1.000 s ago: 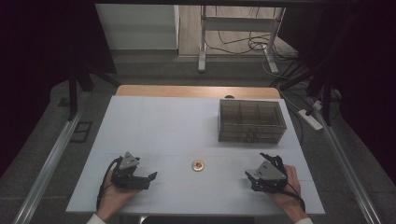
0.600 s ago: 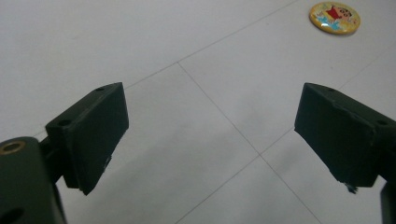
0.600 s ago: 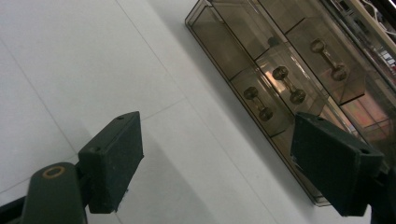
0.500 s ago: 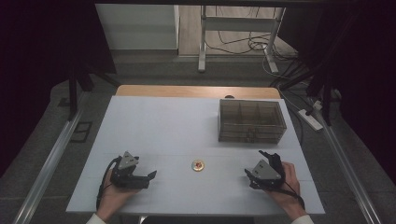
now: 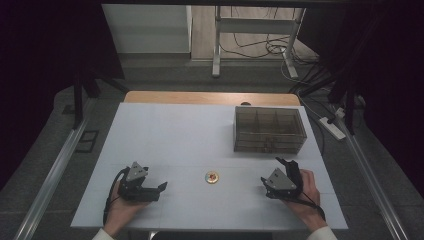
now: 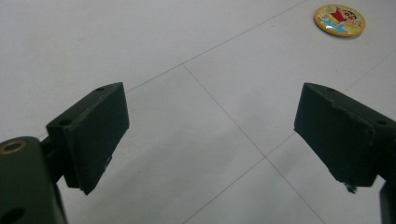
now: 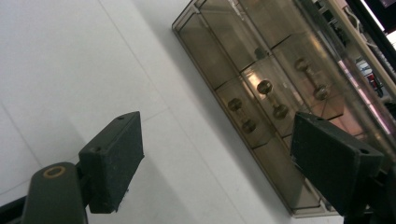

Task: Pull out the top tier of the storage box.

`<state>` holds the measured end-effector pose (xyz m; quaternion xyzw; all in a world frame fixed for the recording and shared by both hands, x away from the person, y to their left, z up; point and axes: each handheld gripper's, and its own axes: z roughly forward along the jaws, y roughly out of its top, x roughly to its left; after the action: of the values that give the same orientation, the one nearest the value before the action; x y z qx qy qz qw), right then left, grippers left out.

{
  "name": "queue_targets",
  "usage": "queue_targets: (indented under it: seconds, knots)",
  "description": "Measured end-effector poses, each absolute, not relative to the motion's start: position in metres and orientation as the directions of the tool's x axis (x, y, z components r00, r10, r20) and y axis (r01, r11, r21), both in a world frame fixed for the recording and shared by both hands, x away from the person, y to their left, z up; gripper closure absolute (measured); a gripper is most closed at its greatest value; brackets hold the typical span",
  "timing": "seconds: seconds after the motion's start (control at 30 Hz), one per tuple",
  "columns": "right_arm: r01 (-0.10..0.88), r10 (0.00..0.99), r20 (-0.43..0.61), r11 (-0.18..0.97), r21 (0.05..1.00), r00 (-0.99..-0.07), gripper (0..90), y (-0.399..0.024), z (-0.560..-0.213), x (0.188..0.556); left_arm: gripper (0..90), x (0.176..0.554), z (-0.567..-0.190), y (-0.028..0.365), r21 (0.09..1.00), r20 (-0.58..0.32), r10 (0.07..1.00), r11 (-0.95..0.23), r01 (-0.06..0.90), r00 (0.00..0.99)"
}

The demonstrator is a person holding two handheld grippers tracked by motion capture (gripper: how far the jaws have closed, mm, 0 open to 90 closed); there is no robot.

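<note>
While both grippers rest low on the table, the scene reads so
Badge (image 5: 212, 177): round and yellow with a cartoon figure, flat on the white table (image 5: 190, 135), between the two grippers, touching neither
Left gripper (image 5: 161, 187): jaws spread wide, nothing held, badge ahead to its right
Right gripper (image 5: 266, 182): jaws wide apart, empty, facing the box
Box (image 5: 269, 130): smoky clear drawer box, farther back on the right

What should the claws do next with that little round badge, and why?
Probably slide the left claw forward toward the round badge. Its jaws are wide open with nothing between them, and the badge lies flat on the table just ahead, between both claws. The right claw points toward the clear drawer box instead.
</note>
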<state>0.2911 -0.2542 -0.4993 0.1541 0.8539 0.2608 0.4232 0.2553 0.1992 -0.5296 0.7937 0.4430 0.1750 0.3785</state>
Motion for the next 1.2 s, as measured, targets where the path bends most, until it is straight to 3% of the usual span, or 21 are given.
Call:
queue_targets:
  seconds: [1.2]
  knots:
    - [0.009, 0.451, -0.745, 0.858, 0.514, -0.492, 22.2, -0.24, -0.487, 0.311, 9.9, 0.257, -0.532, 0.198, 0.741, -0.056, 0.828, -0.34, 0.579, 0.558]
